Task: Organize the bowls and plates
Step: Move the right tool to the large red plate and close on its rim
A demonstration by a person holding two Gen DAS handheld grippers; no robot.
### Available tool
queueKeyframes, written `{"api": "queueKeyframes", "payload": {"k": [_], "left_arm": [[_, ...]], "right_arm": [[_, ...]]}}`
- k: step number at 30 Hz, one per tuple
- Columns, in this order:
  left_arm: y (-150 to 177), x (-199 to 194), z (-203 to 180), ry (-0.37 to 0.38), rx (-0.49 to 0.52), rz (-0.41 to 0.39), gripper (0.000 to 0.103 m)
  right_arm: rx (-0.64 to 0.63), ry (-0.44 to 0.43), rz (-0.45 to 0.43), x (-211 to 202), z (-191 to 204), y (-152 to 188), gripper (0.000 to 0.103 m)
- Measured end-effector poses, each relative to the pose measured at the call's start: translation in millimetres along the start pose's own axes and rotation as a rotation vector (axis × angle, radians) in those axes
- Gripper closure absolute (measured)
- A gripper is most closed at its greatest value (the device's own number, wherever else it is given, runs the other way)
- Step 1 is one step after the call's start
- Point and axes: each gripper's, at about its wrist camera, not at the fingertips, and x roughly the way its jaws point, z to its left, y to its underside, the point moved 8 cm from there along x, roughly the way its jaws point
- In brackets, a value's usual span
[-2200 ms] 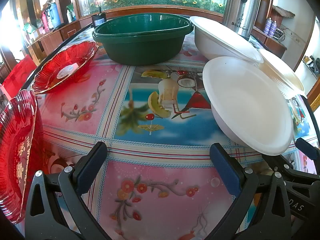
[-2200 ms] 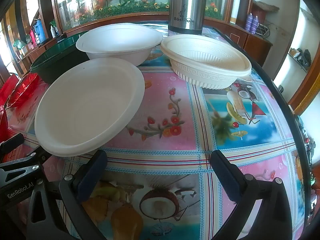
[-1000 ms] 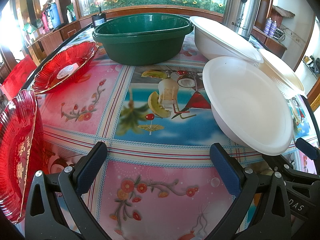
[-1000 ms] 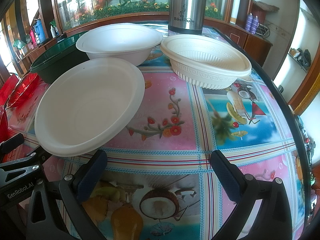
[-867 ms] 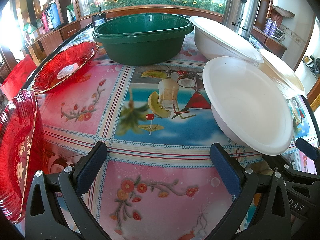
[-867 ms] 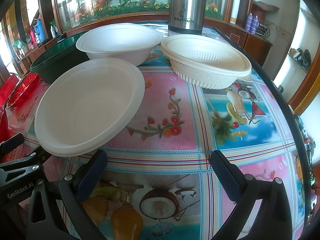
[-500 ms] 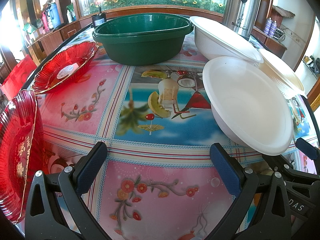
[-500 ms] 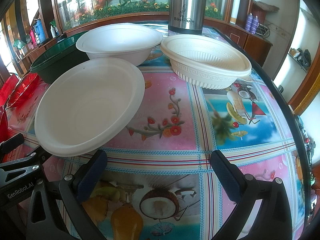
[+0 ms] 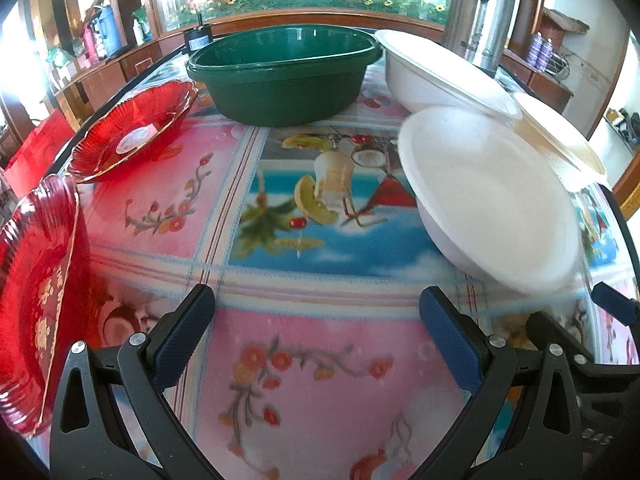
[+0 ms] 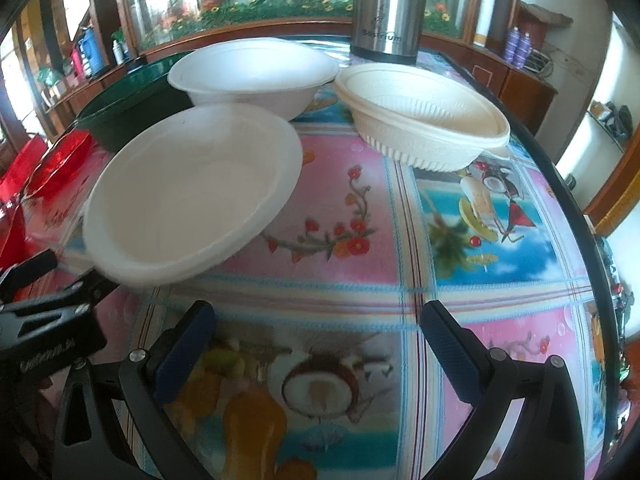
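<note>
Both claws stand spread wide and empty above the tablecloth (image 9: 320, 380): the left gripper (image 9: 318, 330) and right gripper (image 10: 320, 336) touch nothing. Just ahead between them sits a white bowl (image 10: 192, 192), a second white bowl (image 10: 256, 76) behind it. Only the left view shows two red plates (image 9: 132, 128) and the green basin (image 9: 284, 76) clearly; the right view shows the cream bowl (image 10: 424, 124) fully.

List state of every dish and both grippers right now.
Left gripper: open, empty.
Right gripper: open, empty.
Near white bowl: upright, empty.
Far white bowl: upright.
Cream bowl: upright, empty.
Green basin: upright.
Far red plate: flat on the table.
Near red plate: tilted on edge.
</note>
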Motion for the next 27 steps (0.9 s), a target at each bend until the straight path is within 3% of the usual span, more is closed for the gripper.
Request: {"api": "queueKeyframes", "payload": {"k": [4, 9, 14, 20, 27], "left_arm": [[15, -14, -5, 0.015, 0.028, -0.003, 0.000], [21, -49, -7, 0.021, 0.075, -0.076, 0.000], [18, -82, 8, 0.022, 0.072, -0.127, 0.000], [13, -114, 59, -0.035, 0.034, -0.176, 0.000], [14, -128, 151, -0.129, -0.096, -0.186, 0.000]], "right_arm": [[0.017, -0.028, -0.035, -19, -5, 2, 0.000], [-0.011, -0.015, -0.112, -49, -10, -3, 0.000], [-0.027, -0.075, -0.161, -71, 6, -13, 0.000], [-0.135, -0.203, -0.189, -80, 66, -31, 0.000], [-0.273, -0.295, -0.180, -69, 141, -47, 0.001]]}}
